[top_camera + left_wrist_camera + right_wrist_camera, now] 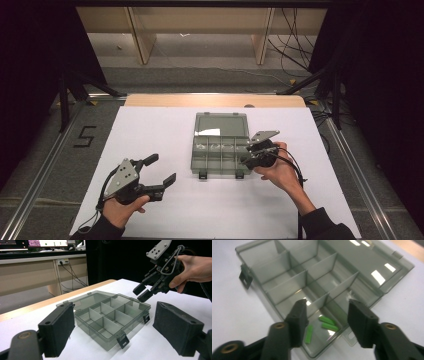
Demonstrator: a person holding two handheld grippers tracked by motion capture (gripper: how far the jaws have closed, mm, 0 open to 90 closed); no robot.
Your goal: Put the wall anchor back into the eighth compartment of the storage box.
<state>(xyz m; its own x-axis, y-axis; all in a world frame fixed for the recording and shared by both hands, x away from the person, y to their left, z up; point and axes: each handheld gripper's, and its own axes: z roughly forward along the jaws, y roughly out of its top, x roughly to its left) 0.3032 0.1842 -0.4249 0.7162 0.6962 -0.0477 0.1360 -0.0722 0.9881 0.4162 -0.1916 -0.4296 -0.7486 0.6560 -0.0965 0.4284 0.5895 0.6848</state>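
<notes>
A grey see-through compartment box [193, 156] lies on the white table, its lid [221, 124] folded back flat. My right gripper [248, 159] hovers open over the box's near right corner. In the right gripper view the jaws [327, 320] straddle a corner compartment that holds three small green sticks [309, 334]. The other compartments of the box [284, 285] look bare. My left gripper [162, 169] is held open to the left of the box, apart from it. Its view looks between wide jaws [117, 327] at the box [82, 322] and at the right gripper [142, 293].
White sheet [150, 130] covers the table, with a wooden strip [215, 100] at its far edge. Two black latches [203, 175] hang off the box's near side. A floor mark "5" [85, 136] sits left; cables [290, 50] and stand legs lie beyond.
</notes>
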